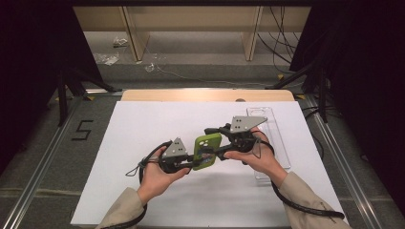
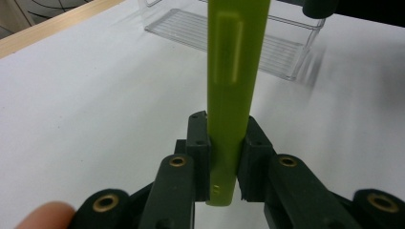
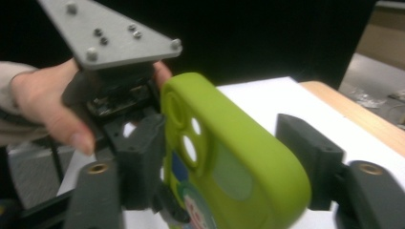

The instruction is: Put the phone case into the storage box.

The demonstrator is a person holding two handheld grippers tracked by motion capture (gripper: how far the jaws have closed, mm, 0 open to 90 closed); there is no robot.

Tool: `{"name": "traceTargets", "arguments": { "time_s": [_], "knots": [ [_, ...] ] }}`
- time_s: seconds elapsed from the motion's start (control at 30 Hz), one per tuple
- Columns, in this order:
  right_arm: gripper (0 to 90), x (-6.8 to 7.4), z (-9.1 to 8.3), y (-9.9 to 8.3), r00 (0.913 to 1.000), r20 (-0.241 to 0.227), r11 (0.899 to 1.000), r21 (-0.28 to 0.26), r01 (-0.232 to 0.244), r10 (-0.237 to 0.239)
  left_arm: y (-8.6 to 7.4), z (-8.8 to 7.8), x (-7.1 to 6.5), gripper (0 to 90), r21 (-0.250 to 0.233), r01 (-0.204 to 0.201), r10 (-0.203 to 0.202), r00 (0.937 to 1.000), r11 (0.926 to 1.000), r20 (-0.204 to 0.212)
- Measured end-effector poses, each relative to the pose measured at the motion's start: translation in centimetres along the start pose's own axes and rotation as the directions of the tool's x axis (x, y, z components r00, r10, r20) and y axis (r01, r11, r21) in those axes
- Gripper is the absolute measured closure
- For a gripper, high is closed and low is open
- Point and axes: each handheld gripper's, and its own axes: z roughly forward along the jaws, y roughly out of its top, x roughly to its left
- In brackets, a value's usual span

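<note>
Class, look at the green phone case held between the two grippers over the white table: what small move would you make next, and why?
Probably draw the right gripper back off the phone case. Its jaws stand apart from the case with a gap on one side, while the left gripper clamps the case's edge, so the left alone seems to carry it.

High view overhead; gripper views close on green case.

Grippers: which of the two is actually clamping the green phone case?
The left gripper: its pads press both faces of the green phone case. The right gripper straddles it with a visible gap.
</note>
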Motion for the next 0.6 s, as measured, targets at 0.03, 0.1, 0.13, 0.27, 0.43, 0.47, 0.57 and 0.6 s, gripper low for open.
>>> {"name": "traceTargets", "arguments": {
  "time_s": [0.03,0.1,0.13,0.27,0.43,0.47,0.57,0.6],
  "knots": [
    [30.7,-0.07,0.01,-0.03,1.0,0.006,1.0,-0.009,-0.008,0.008,0.01,-0.04,-0.02,77.5,-0.002,0.004,-0.004,1.0,1.0,-0.009],
    [25.2,-0.18,-0.04,-0.11,0.9992,0.03,0.999,-0.031,-0.025,0.026,0.04,-0.09,-0.02,77.5,-0.003,0.011,-0.011,0.9997,0.9999,-0.023],
    [24.3,-0.24,-0.05,-0.15,0.9988,0.038,0.999,-0.036,-0.03,0.032,0.03,-0.09,-0.02,77.4,-0.003,0.015,-0.015,0.9994,0.9999,-0.03],
    [22.0,-0.43,-0.09,-0.35,0.9961,0.073,0.997,-0.056,-0.047,0.051,-0.03,-0.13,0.02,77.4,-0.007,0.03,-0.031,0.9981,0.9995,-0.054],
    [17.7,-0.63,-0.2,-0.5,0.9921,0.102,0.995,-0.076,-0.065,0.073,0.05,-0.34,0.1,77.4,-0.02,0.047,-0.049,0.9949,0.9987,-0.089],
    [17.7,-0.67,-0.22,-0.54,0.9912,0.108,0.994,-0.082,-0.068,0.077,0.04,-0.37,0.11,77.4,-0.022,0.05,-0.052,0.9942,0.9985,-0.095],
    [16.7,-0.74,-0.27,-0.64,0.9883,0.122,0.992,-0.097,-0.08,0.092,-0.01,-0.37,0.11,77.4,-0.024,0.062,-0.064,0.9918,0.9978,-0.111],
    [16.4,-0.76,-0.28,-0.66,0.9876,0.125,0.992,-0.099,-0.082,0.095,-0.01,-0.37,0.12,77.4,-0.023,0.064,-0.066,0.9908,0.9977,-0.118]
  ]
}}
